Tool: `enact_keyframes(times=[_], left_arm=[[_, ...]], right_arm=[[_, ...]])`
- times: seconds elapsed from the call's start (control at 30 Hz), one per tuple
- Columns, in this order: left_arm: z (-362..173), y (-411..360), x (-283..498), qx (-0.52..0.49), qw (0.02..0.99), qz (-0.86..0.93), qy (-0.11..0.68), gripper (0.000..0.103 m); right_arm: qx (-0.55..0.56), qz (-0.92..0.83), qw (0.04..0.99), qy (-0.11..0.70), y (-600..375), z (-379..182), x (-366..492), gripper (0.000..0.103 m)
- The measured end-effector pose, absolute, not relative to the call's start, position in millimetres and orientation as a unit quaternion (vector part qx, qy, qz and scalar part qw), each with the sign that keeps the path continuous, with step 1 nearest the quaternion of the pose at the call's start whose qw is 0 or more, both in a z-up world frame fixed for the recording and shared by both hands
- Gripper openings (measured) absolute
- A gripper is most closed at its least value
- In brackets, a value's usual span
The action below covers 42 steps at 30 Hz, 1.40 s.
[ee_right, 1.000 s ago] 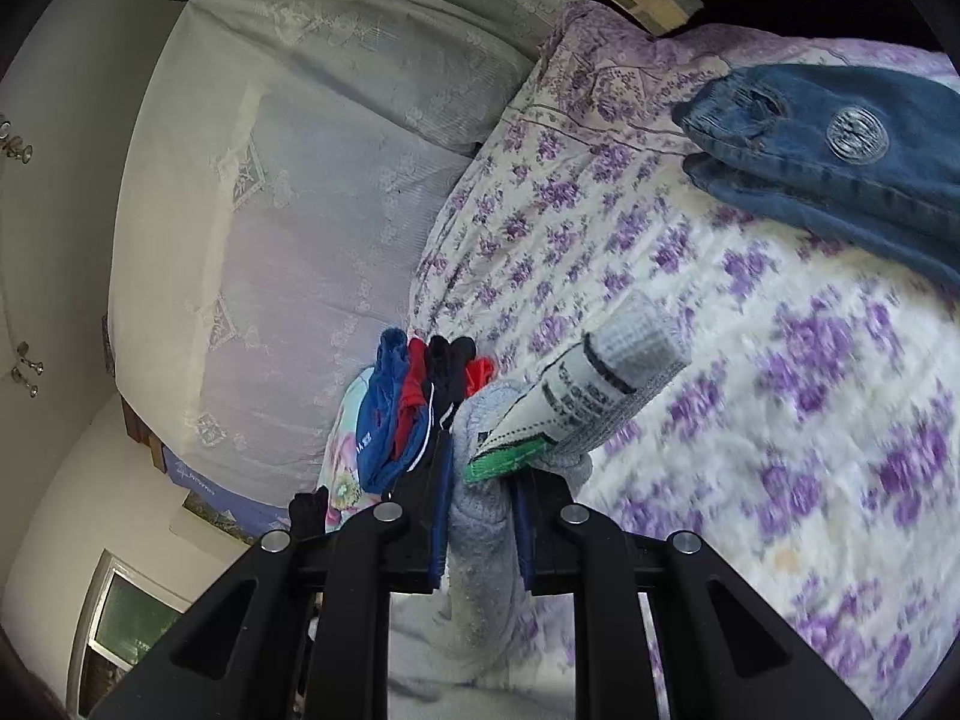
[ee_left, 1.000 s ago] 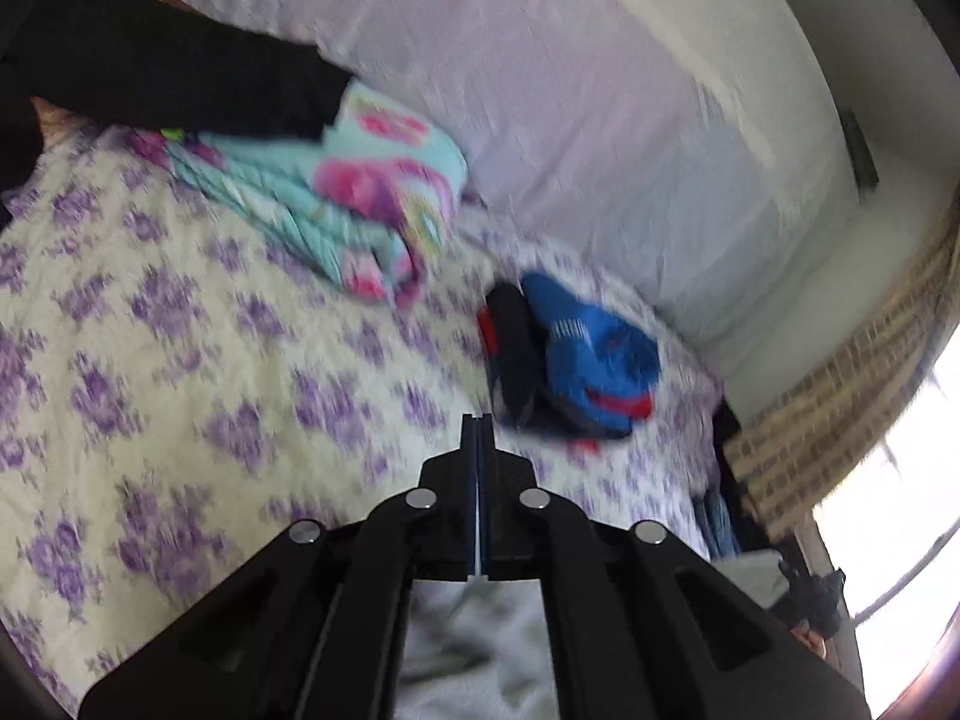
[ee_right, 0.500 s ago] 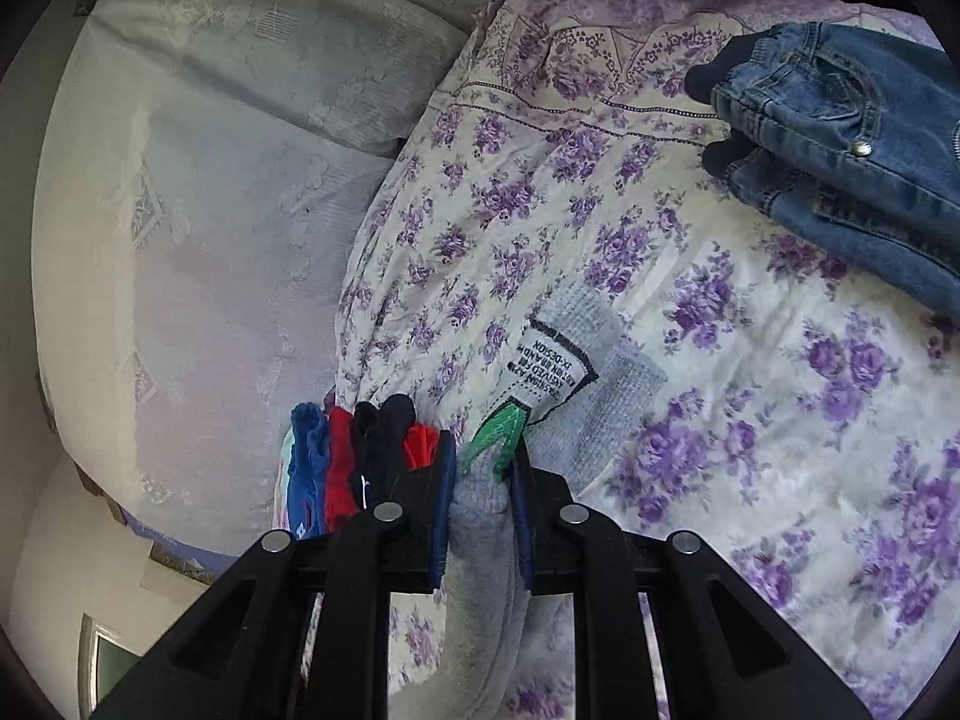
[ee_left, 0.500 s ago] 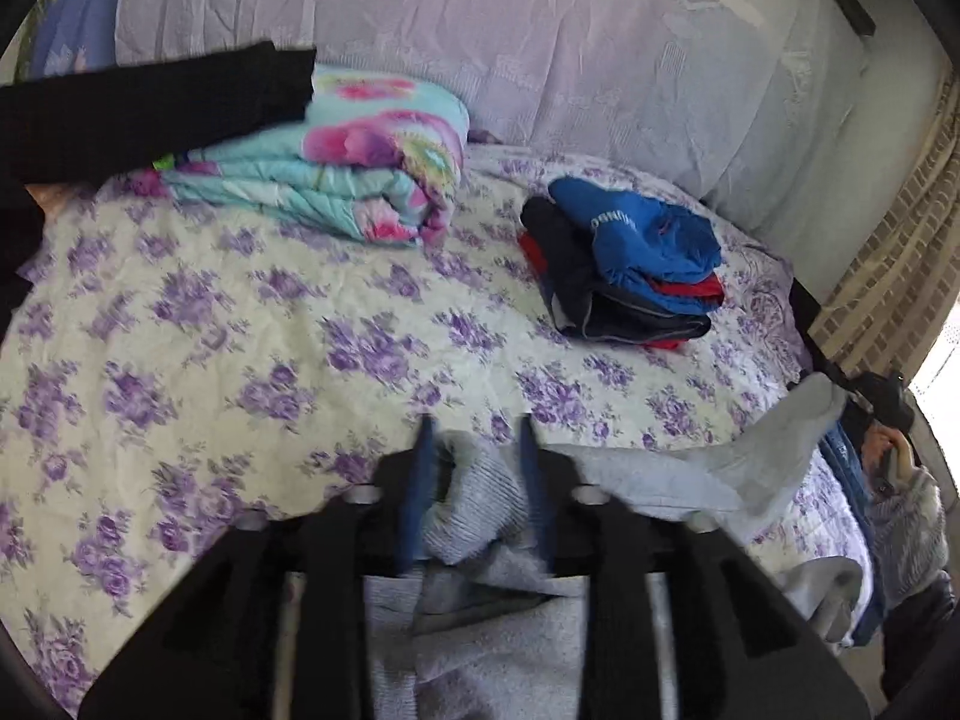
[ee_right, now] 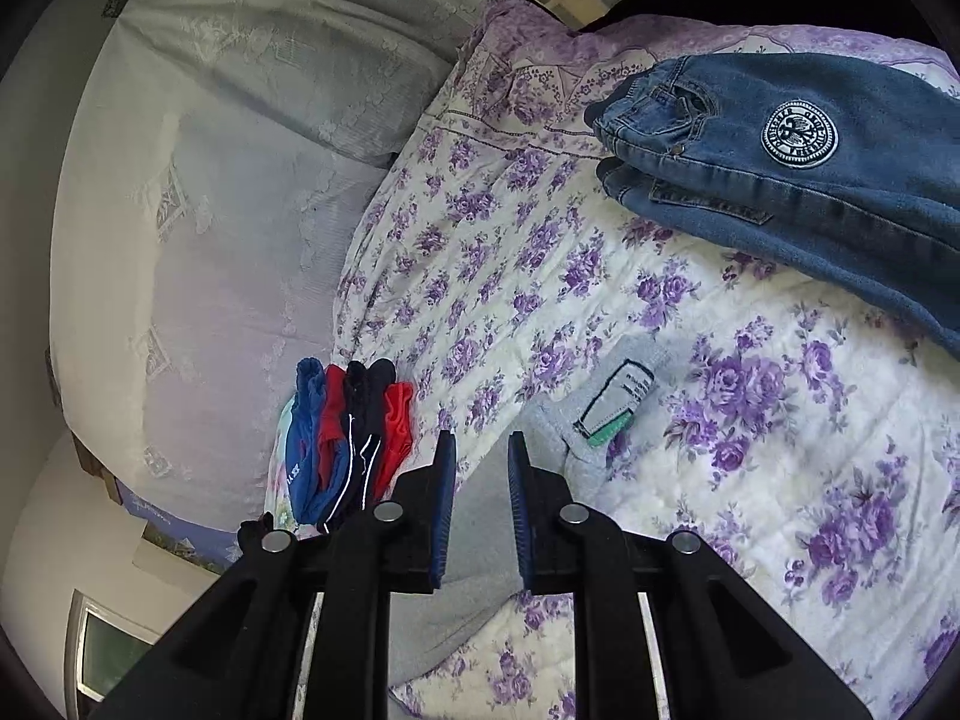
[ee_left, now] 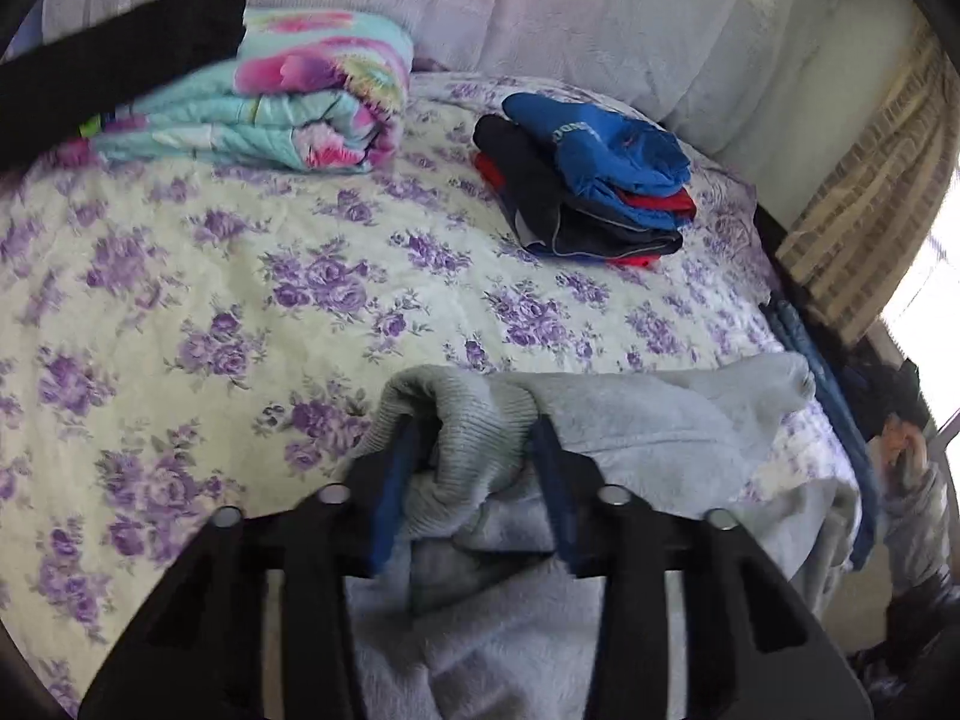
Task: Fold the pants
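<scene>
The grey sweatpants [ee_left: 660, 420] lie across the near edge of the purple-flowered bedspread [ee_left: 240, 300]. A ribbed edge of the pants is bunched between the blue pads of my left gripper [ee_left: 474, 426], whose jaws are closing on it and touch it on both sides. In the right wrist view, the other end of the pants [ee_right: 570, 414] lies flat on the bed with its white and green label [ee_right: 618, 402] facing up. My right gripper [ee_right: 480, 441] stands narrow, with grey cloth running through the gap between its pads.
A folded stack of blue, red and black clothes [ee_left: 588, 180] [ee_right: 348, 438] sits near the pillows [ee_left: 600, 18]. A rolled floral blanket [ee_left: 288, 108] lies at the back left under a black sleeve [ee_left: 120, 60]. Folded jeans [ee_right: 780, 150] lie at the right.
My left gripper, shut and empty a second ago, opened, dropped onto the pants' ribbed edge and now narrows on it. The right gripper lowered its end, so the label part lies flat.
</scene>
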<state>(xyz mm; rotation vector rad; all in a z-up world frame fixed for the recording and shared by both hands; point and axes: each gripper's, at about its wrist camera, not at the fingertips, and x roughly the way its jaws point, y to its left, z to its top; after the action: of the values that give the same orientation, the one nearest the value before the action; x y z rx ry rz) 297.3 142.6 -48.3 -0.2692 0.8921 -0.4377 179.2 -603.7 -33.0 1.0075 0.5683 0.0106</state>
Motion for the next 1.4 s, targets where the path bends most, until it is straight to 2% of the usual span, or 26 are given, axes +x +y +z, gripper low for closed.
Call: enact_keyframes(times=[0.03, 0.07, 0.2, 0.33, 0.4, 0.6, 0.7, 0.97, 1.1, 1.17, 1.23, 1.4], left_arm=[[-51, 143, 303, -0.142, 0.862, -0.218, 0.435, 0.012], [-53, 142, 307, -0.149, 0.856, -0.223, 0.441, 0.008], [-43, 137, 292, -0.168, 0.869, -0.213, 0.414, 0.006], [-15, 166, 266, -0.271, 0.872, -0.228, 0.337, 0.005], [-6, 169, 264, -0.280, 0.876, -0.223, 0.323, 0.005], [-6, 166, 275, -0.292, 0.874, -0.197, 0.335, 0.005], [-7, 168, 273, -0.303, 0.870, -0.193, 0.337, 0.005], [0, 168, 262, -0.296, 0.874, -0.193, 0.334, 0.005], [-1, 168, 262, -0.298, 0.873, -0.188, 0.336, 0.005], [-1, 168, 262, -0.301, 0.873, -0.186, 0.336, 0.005], [-1, 169, 261, -0.304, 0.873, -0.183, 0.334, 0.005], [2, 177, 245, -0.326, 0.874, -0.179, 0.313, 0.005]], right_arm=[[0.473, 0.006, 0.838, 0.272, -601, -34, 177, 0.017], [0.471, 0.007, 0.838, 0.275, -597, -35, 175, 0.017], [0.468, 0.009, 0.837, 0.283, -591, -38, 167, 0.020], [0.476, 0.001, 0.828, 0.297, -596, -53, 163, 0.020], [0.485, 0.004, 0.821, 0.301, -598, -63, 167, 0.020], [0.512, 0.018, 0.792, 0.332, -590, -101, 200, 0.021], [0.530, 0.016, 0.780, 0.333, -588, -114, 206, 0.038], [0.510, 0.005, 0.805, 0.302, -590, -90, 183, 0.042], [0.519, -0.006, 0.791, 0.323, -593, -107, 194, 0.042], [0.521, -0.010, 0.786, 0.331, -592, -118, 207, 0.038], [0.523, -0.008, 0.785, 0.332, -591, -126, 220, 0.013], [0.521, 0.023, 0.806, 0.278, -582, -96, 191, 0.010]])
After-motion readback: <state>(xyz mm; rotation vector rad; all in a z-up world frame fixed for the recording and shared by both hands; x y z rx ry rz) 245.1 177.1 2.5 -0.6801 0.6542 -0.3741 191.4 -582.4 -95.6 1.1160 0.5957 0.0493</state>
